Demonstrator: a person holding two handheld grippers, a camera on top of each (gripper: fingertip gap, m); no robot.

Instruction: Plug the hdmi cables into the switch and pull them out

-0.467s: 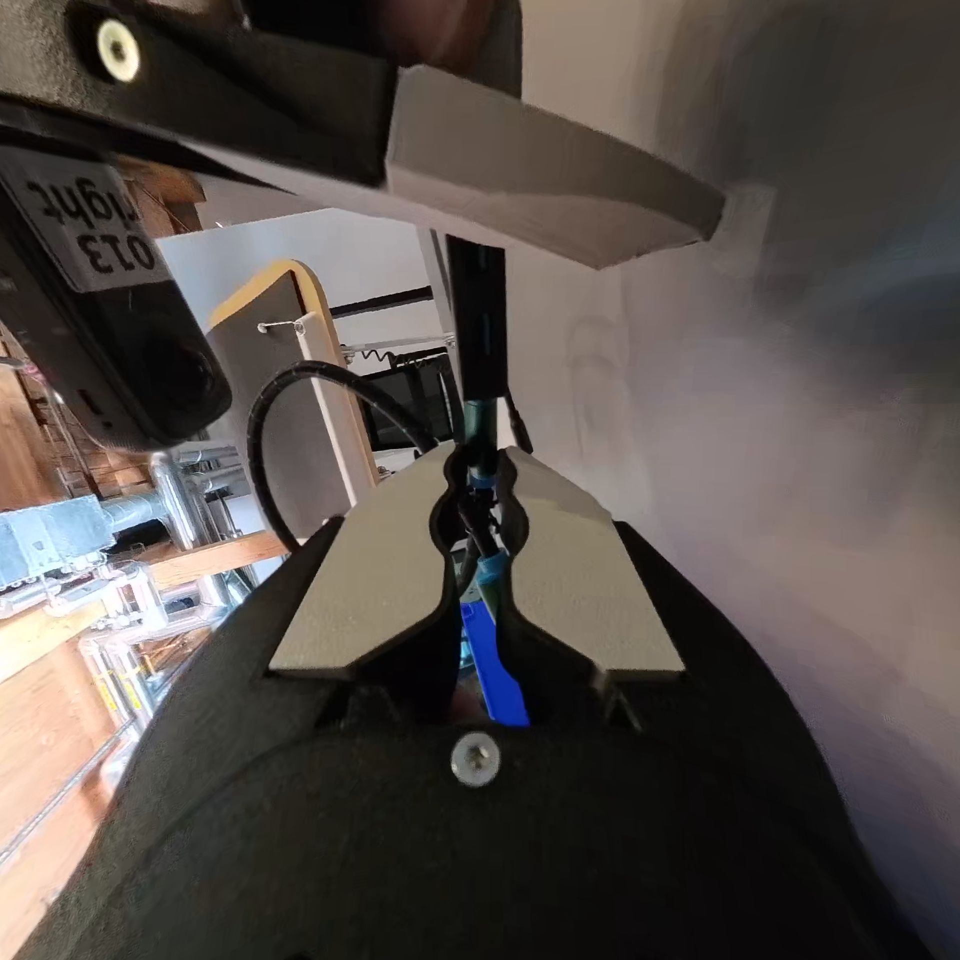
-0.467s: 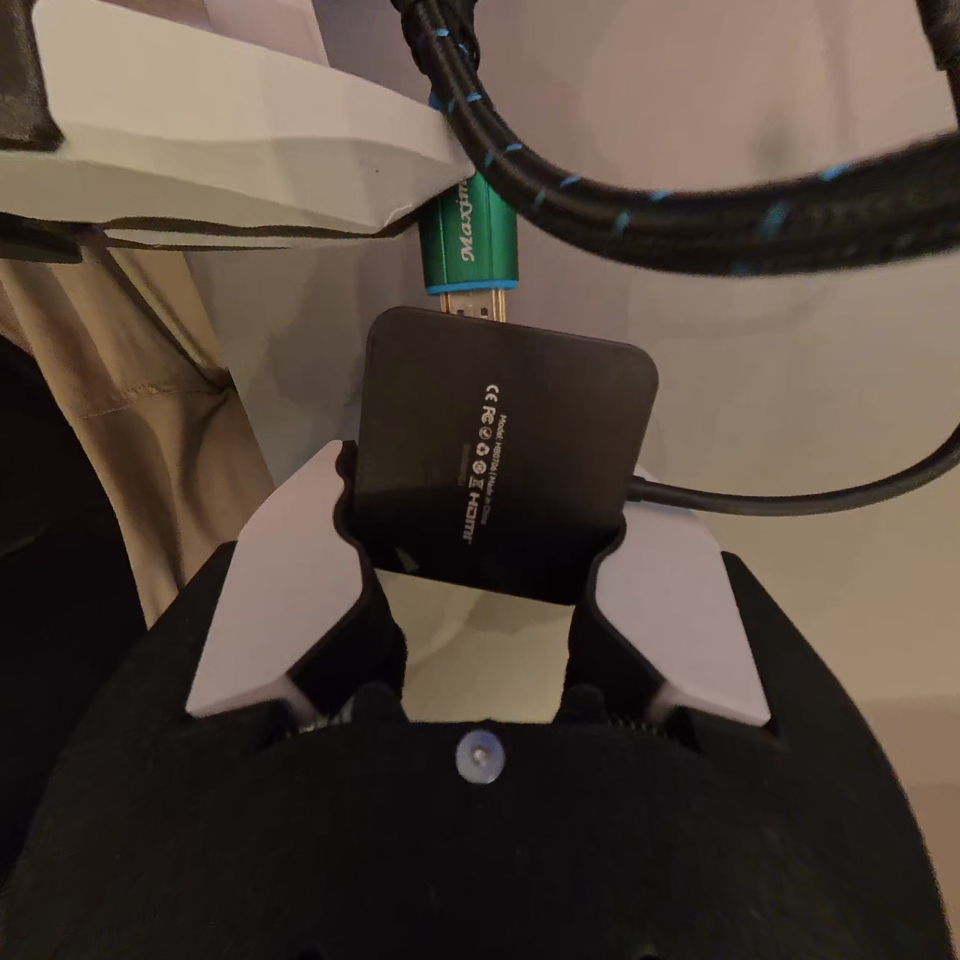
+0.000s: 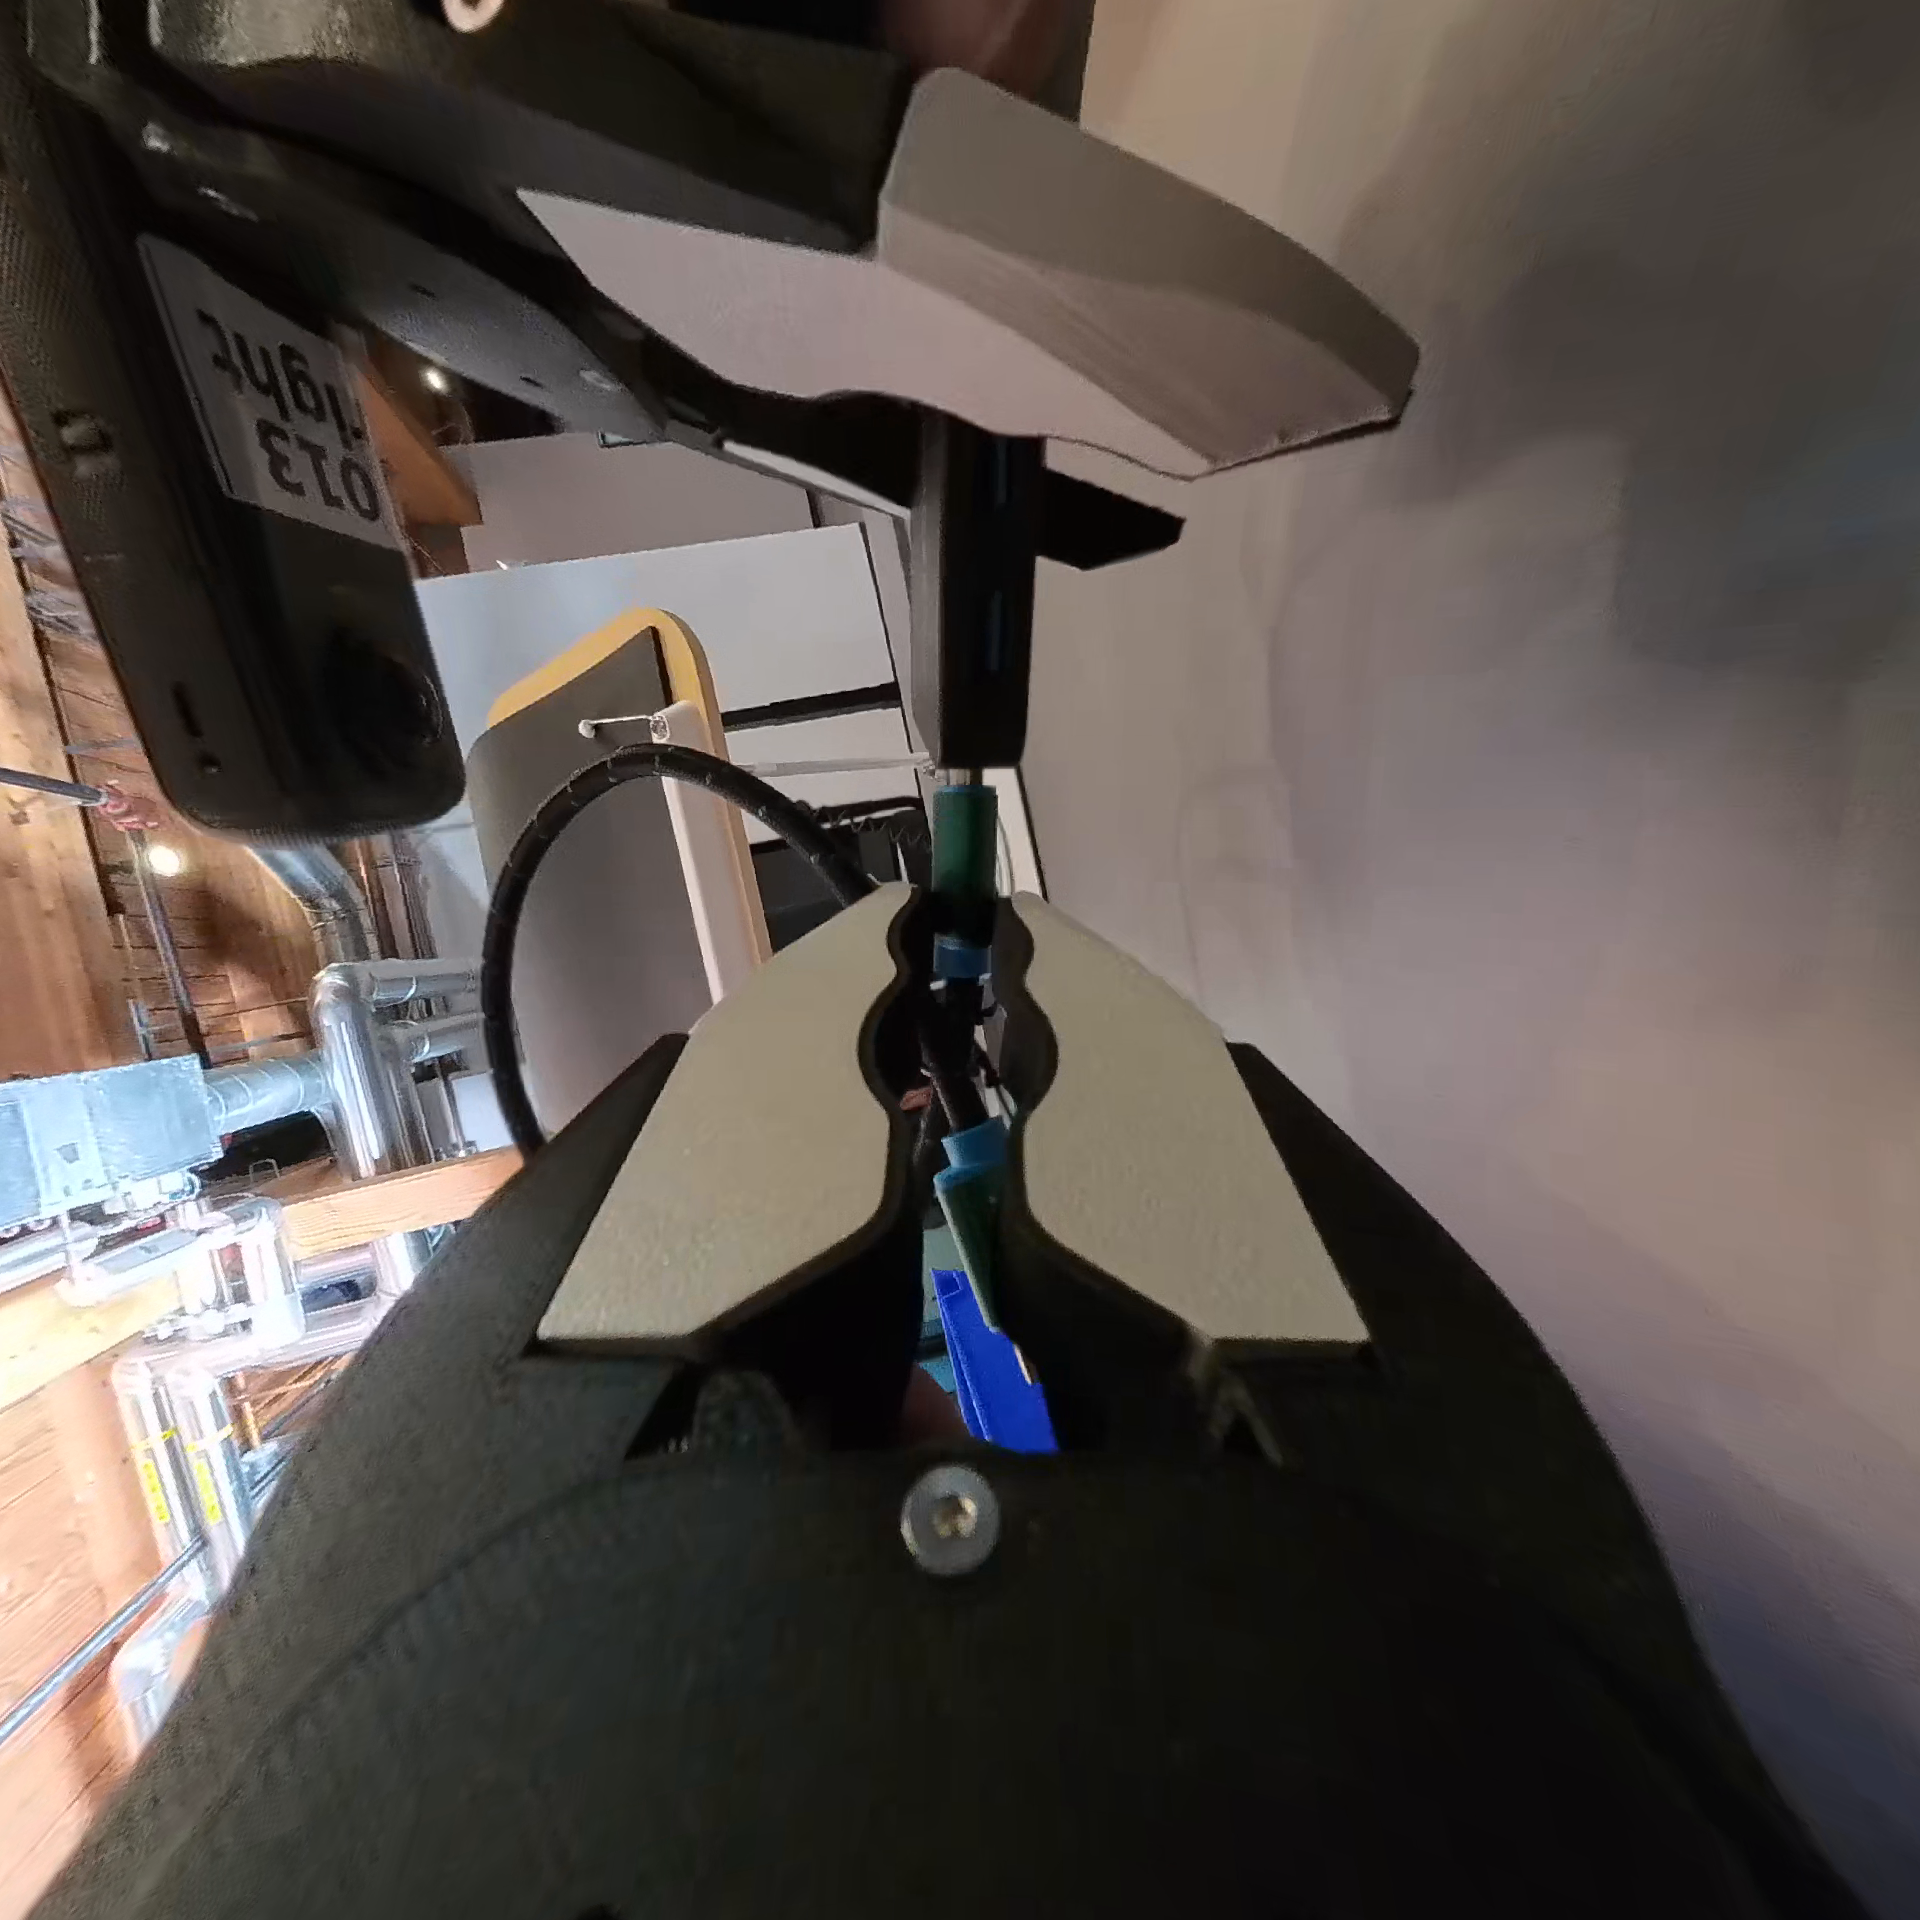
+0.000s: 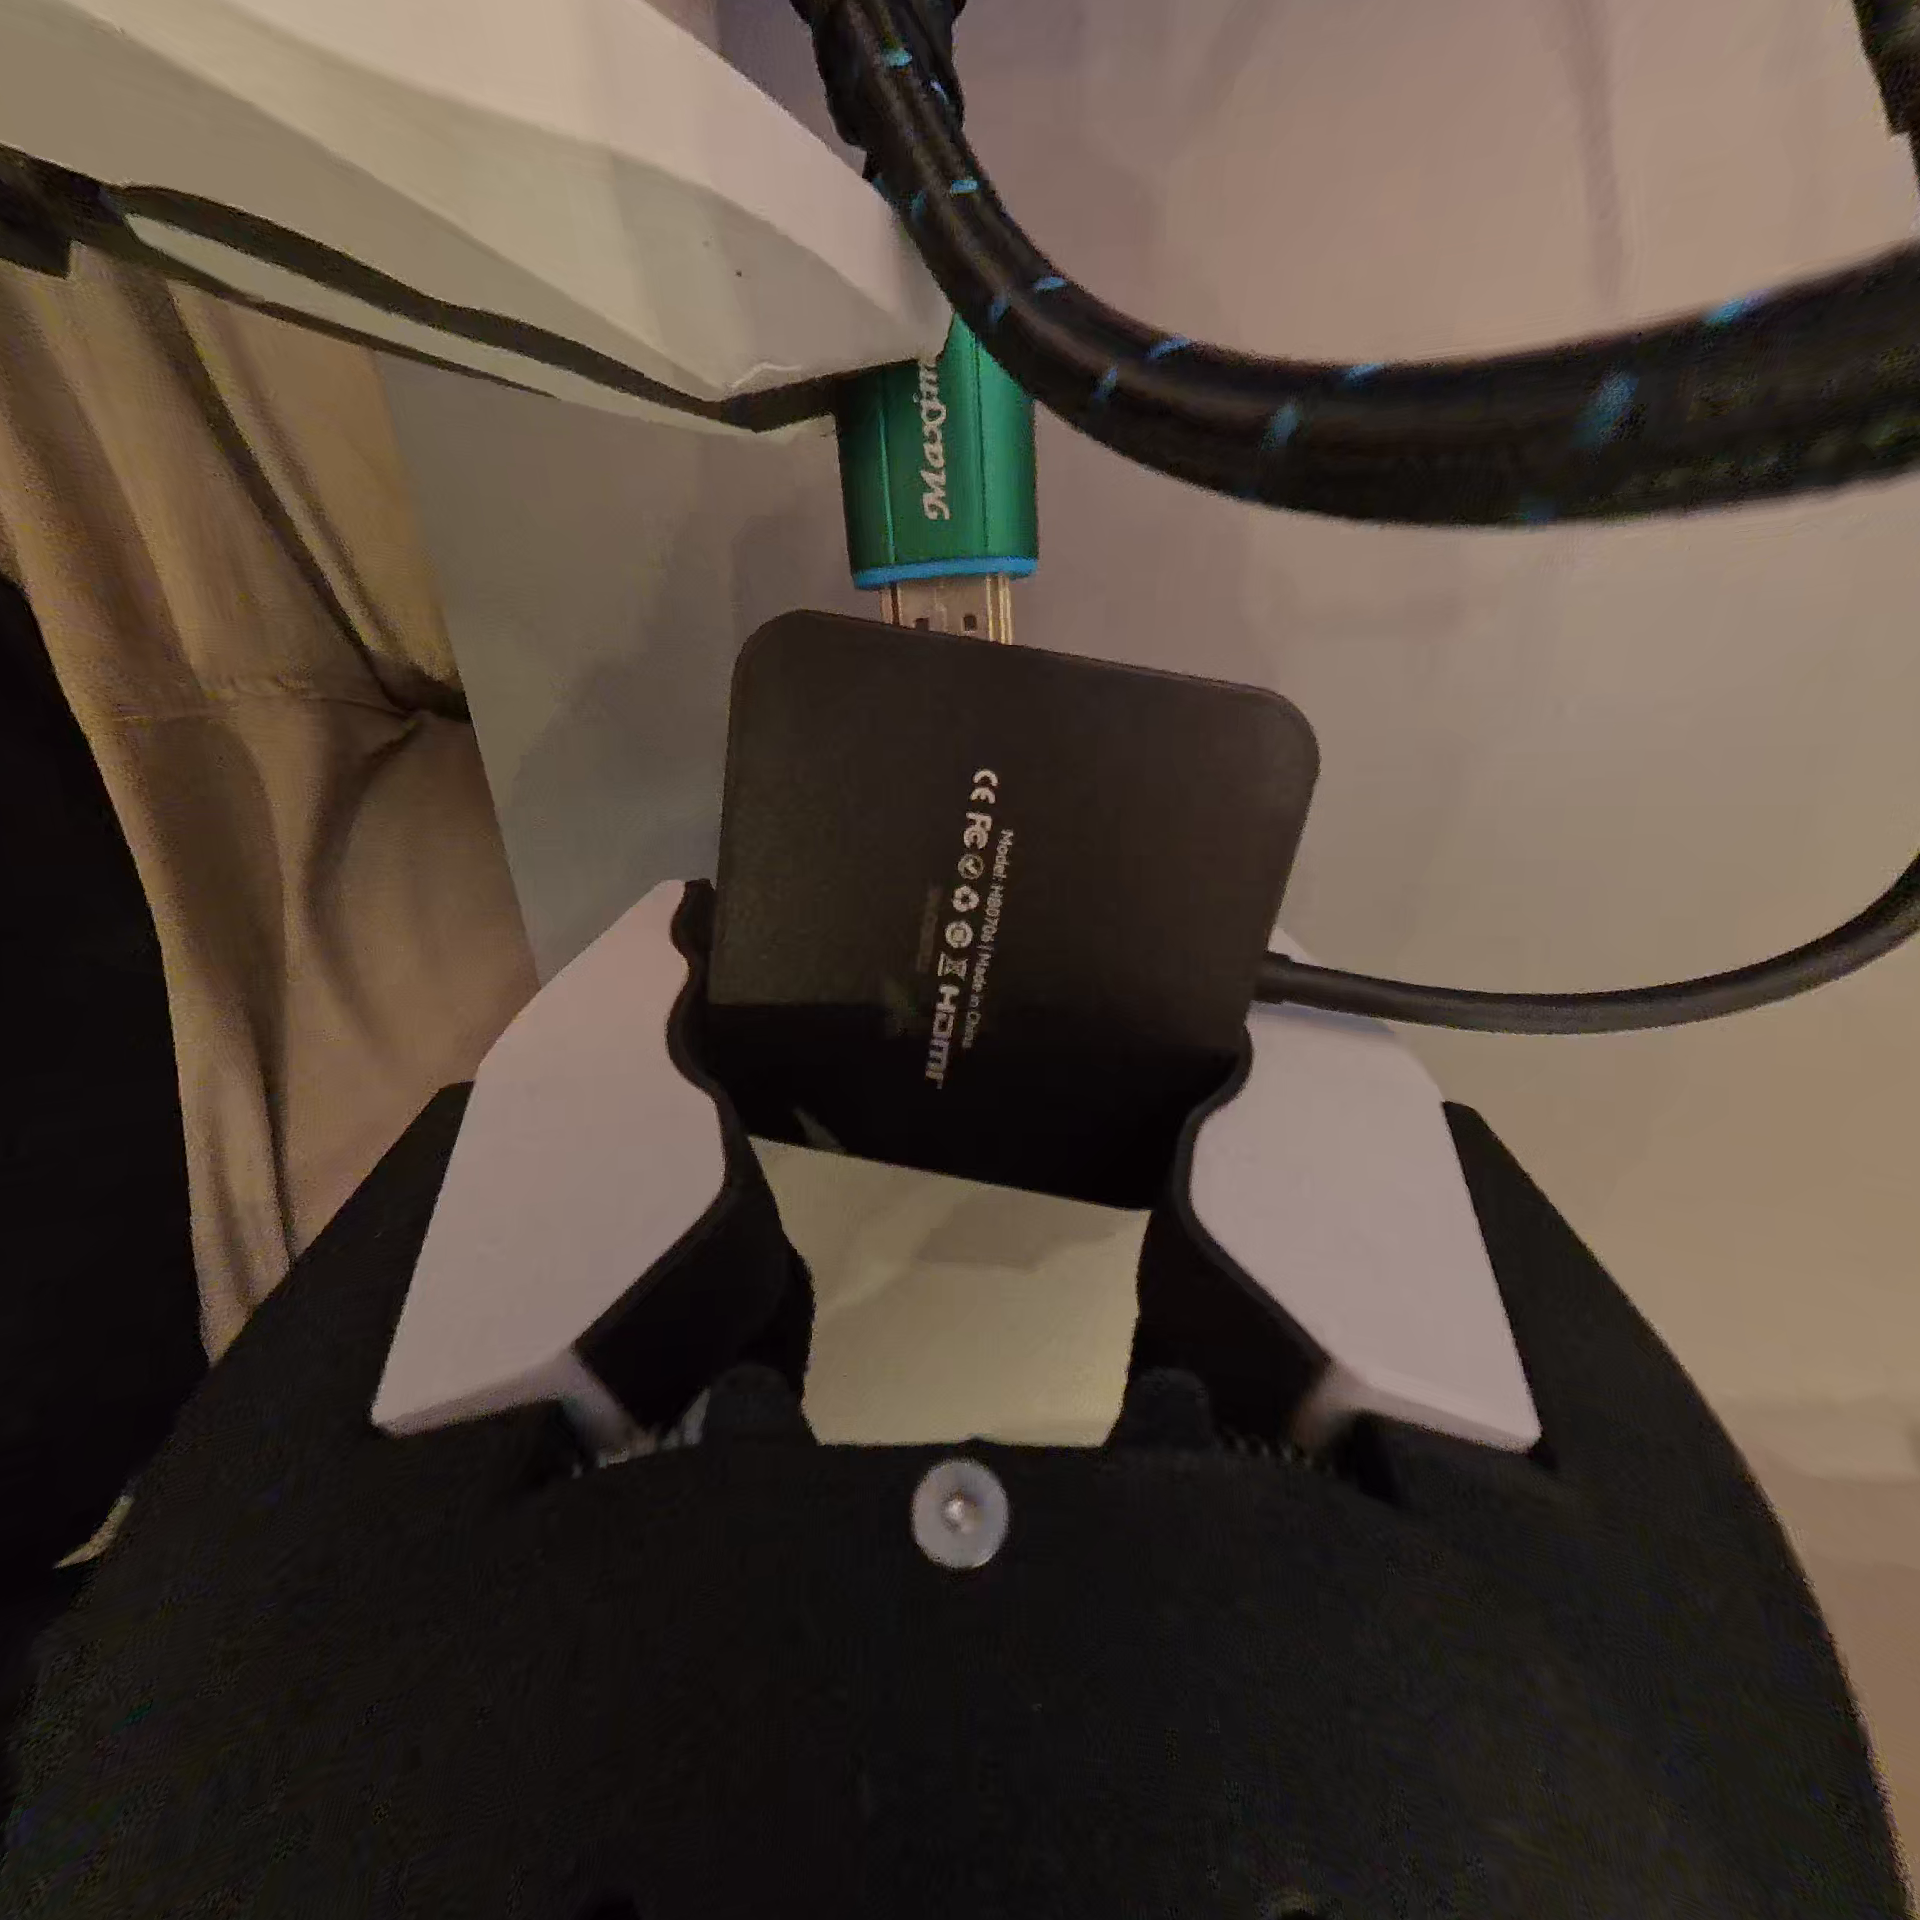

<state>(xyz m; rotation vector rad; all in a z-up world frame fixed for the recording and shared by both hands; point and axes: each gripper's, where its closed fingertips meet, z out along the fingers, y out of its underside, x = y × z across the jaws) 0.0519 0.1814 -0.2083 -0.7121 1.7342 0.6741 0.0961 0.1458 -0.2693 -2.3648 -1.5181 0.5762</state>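
Observation:
My right gripper (image 4: pixel 977 935) is shut on the black HDMI switch (image 4: pixel 1008 790), gripping its two side edges. My left gripper (image 3: pixel 961 914) is shut on the rear of a green HDMI plug (image 3: pixel 964 831). The plug's (image 4: pixel 940 468) metal tip (image 4: pixel 945 613) sits partly inside a port on the switch's far edge, with bare metal still showing. In the left wrist view the switch (image 3: pixel 977 623) appears edge-on, straight ahead of the plug. A black braided cable (image 4: pixel 1351 436) with blue flecks loops away from the plug. A second green plug (image 3: pixel 966 1195) hangs between my left fingers, nearer the camera.
The switch's own thin black cable (image 4: pixel 1558 1003) leaves its right side. A person's beige clothing (image 4: pixel 260 727) is at the left. The pale table surface (image 4: pixel 1558 727) lies behind. The left wrist view also shows the right gripper's white finger (image 3: pixel 1091 312), a blue piece (image 3: pixel 997 1371) and a black cable loop (image 3: pixel 582 831). My hands' fingertips stand some 8 cm from each other.
Almost nothing has changed. The green plug is still partly in the switch's port, and both grippers keep their hold with only a slight shift in view.

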